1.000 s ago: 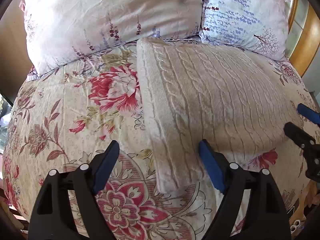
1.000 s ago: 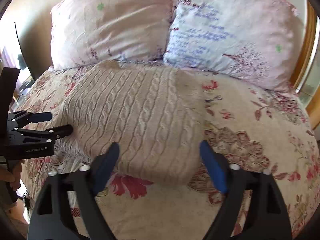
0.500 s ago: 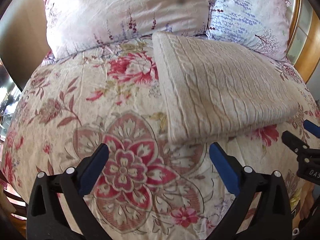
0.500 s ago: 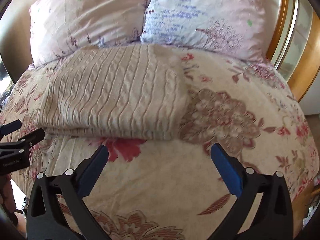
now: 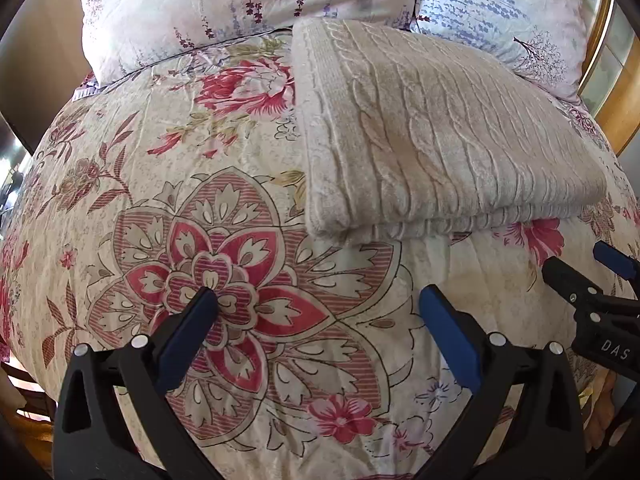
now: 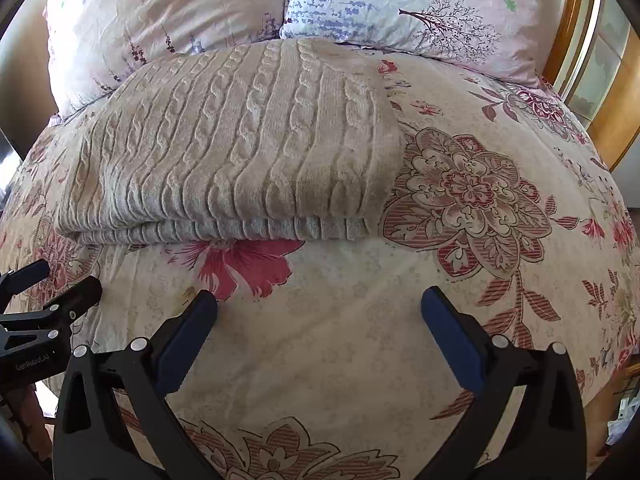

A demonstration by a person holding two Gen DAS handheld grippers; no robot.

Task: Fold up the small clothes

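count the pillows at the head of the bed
2. A pale pink pillow sits on the left and a pillow with blue print and a tree on the right, both behind the folded knit sweater.

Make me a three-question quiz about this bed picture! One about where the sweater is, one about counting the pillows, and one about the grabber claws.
1. Where does the folded sweater lie?
A. on the floral bedspread, just below the pillows
B. on the floor
C. on top of a chair

2. How many pillows show at the head of the bed?
A. one
B. two
C. four

3. How are the left gripper and right gripper?
A. both open and empty
B. both clamped on the sweater
C. one holds a pillow

Answers: 1 A, it rests on the flowered cover. 2 B, a left pillow and a right pillow. 3 A, their fingers stand wide apart, short of the sweater.
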